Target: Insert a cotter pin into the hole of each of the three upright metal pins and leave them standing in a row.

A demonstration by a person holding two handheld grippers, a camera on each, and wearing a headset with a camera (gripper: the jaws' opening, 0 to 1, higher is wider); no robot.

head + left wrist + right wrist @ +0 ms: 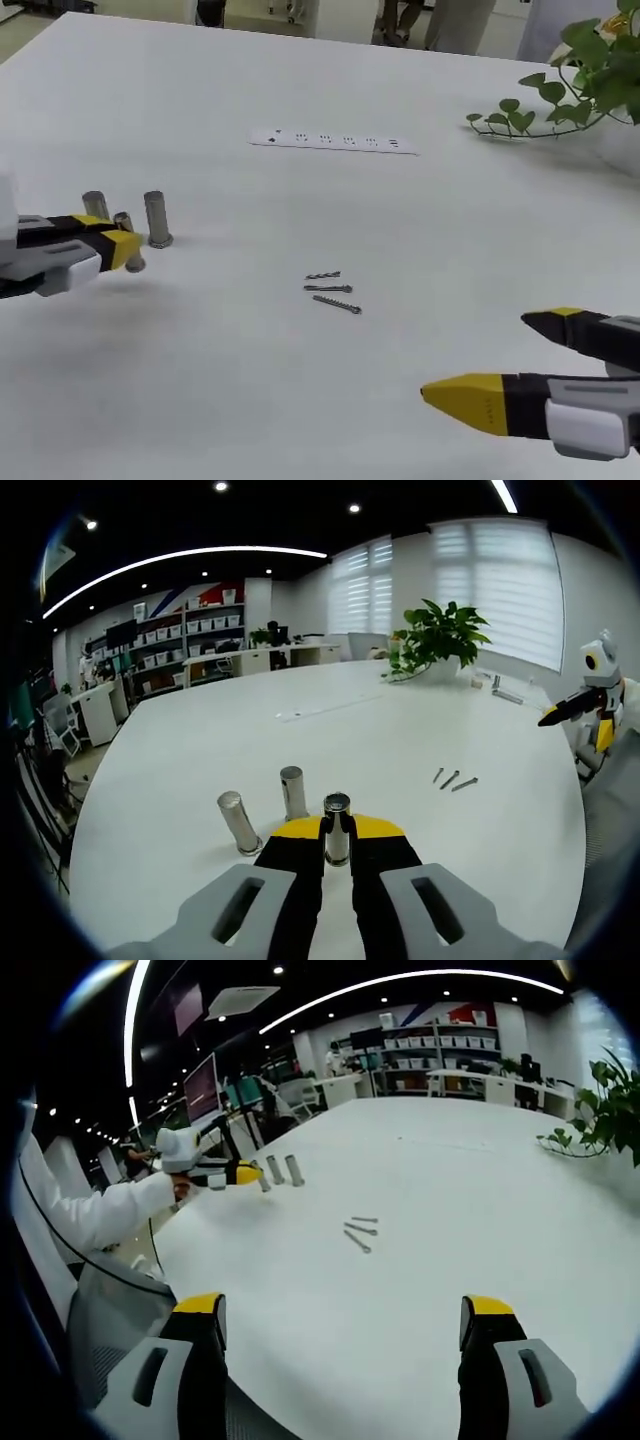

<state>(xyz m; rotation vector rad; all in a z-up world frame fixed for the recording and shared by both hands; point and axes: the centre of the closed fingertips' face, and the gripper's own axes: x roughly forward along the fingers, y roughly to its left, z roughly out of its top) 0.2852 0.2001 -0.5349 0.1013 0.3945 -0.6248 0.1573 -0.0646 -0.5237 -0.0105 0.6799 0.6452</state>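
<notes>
Two grippers are at work over the white table (300,420). The left gripper (337,832) has its jaws drawn in close on either side of one metal pin (337,820), which stands upright between the yellow tips; the jaws appear to grip it. In the head view the same left gripper (120,243) comes in from the left edge with that metal pin (128,240) at its tips. The right gripper (343,1310) has its jaws spread wide apart with nothing between them, and in the head view it (478,355) hovers above bare table at the lower right.

A second metal pin (293,792) and a third metal pin (241,821) stand upright just beyond and to the left of the held one, each apart from it. All three form a close group near the table's left side.

Three cotter pins (330,289) lie flat and loose near the middle of the table, side by side, well apart from the metal pins and from both grippers. None is in a pin's hole.

Farther back, a white power strip (330,141) lies flat on the table. A leafy green plant (575,85) sits at the far right corner. In the right gripper view a white sleeve (100,1215) leads to the left gripper.
</notes>
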